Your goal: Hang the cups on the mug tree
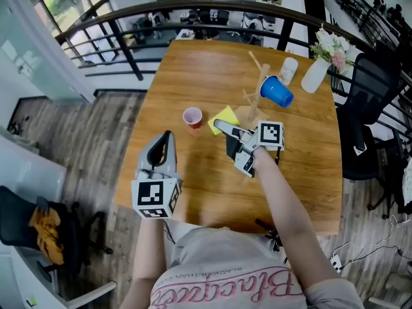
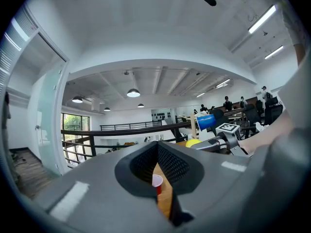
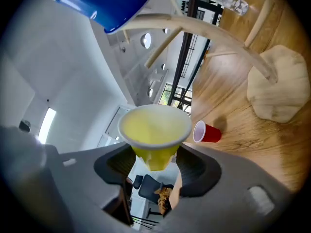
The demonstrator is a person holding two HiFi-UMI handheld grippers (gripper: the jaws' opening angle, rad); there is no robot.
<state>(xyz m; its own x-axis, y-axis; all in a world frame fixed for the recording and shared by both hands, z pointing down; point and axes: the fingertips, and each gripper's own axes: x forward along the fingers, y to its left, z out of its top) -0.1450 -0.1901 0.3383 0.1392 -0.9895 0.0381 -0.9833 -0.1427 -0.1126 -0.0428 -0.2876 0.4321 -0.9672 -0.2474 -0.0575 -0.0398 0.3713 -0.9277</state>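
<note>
The step in hand looks like carrying the yellow cup (image 3: 154,127) to a free peg of the mug tree (image 1: 256,85). To do it well, the cup's mouth should be lined up with a bare peg's tip and slid down along the peg's slant. The grip should be let go only once the cup sits deep enough not to slip off. The blue cup (image 1: 277,93) already hangs on a peg at the tree's right, so a branch on the near or left side looks the safer choice. The tree seems light, so a sideways push could tip it. The right gripper (image 3: 155,152) is clamped on the yellow cup's lower body, with the open mouth pointing away from the jaws. In the right gripper view the pegs arch across the upper middle of the frame, above and beyond the cup. The cup is near them but touches none. In the head view it sits just left of and below the tree's base, at the frame's centre. The red cup (image 1: 192,116) stands on the wooden surface (image 1: 193,63) left of the yellow one, waiting its turn. The left gripper (image 1: 164,140) has its jaw tips drawn together on nothing. It sits in the lower left, pointing toward the red cup and well short of it.
</note>
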